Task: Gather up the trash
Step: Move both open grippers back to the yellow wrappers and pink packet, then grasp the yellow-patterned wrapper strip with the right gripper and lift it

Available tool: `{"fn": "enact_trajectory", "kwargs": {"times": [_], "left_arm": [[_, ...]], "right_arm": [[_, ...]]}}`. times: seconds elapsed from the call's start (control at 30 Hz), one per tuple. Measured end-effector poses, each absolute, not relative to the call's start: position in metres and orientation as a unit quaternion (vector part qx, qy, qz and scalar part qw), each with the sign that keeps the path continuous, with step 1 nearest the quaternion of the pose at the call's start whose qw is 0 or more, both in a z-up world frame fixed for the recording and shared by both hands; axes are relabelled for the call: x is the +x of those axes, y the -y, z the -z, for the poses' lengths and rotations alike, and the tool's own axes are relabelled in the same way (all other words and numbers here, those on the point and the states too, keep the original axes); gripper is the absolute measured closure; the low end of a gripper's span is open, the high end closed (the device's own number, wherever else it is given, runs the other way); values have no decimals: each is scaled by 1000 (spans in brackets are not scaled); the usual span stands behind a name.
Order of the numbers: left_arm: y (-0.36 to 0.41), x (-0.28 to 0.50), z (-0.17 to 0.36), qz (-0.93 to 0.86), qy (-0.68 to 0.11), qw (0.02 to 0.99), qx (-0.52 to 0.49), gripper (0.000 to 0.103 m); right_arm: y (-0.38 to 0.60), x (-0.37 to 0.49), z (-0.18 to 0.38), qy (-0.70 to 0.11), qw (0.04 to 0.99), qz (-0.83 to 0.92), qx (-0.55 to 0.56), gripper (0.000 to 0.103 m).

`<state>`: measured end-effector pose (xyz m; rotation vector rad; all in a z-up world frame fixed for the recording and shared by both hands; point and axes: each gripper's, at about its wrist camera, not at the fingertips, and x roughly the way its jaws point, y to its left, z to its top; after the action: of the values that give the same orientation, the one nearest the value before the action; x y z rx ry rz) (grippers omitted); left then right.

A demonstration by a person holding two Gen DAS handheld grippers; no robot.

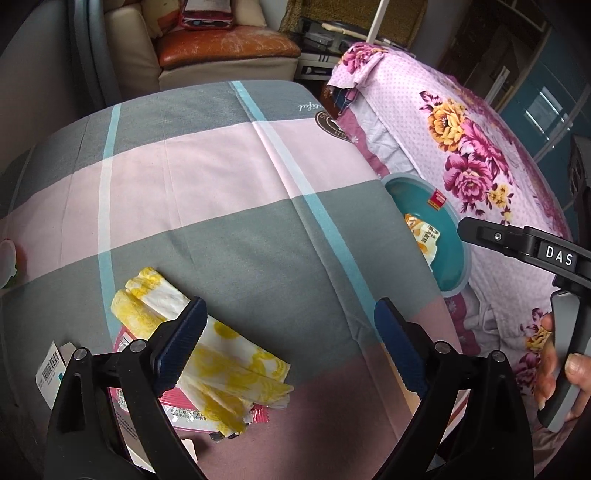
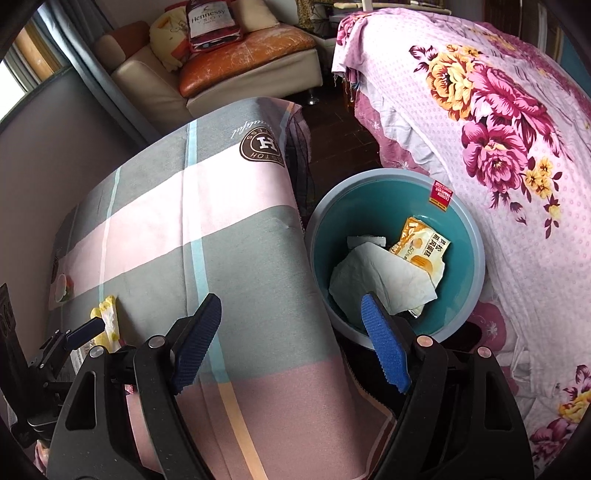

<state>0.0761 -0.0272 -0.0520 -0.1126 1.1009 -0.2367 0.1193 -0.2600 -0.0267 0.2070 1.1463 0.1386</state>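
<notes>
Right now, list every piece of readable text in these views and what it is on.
"Hennessy": bottle-shaped cushion on the sofa.
"DAS": right gripper body.
"H", with ring lettering only partly legible: round brown logo on the plaid cloth.
Cursive word beside that logo: upside down, unreadable.
Red sticker inside the teal bin: too small.
Yellow snack wrapper: Chinese print, unclear.
Barcode label: unreadable.

"Hennessy" stands on the bottle-shaped cushion (image 2: 212, 22) on the sofa far ahead of the right tool (image 2: 291, 347), a large "H" in the round brown badge (image 2: 263, 144) on the checked cloth ahead of it, and "DAS" on that tool's body (image 1: 559, 255) in the left view.
</notes>
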Motion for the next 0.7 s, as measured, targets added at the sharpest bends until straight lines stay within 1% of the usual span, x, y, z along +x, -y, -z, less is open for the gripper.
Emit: {"fn": "enact_trajectory", "kwargs": {"times": [0.37, 0.7], "left_arm": [[-88, 33, 63, 38, -515, 849, -113, 10], [-146, 14, 82, -2, -520, 842, -140, 10]], "right_arm": [[150, 106, 30, -572, 805, -153, 35, 28], [54, 98, 53, -599, 770, -220, -26, 28]]}}
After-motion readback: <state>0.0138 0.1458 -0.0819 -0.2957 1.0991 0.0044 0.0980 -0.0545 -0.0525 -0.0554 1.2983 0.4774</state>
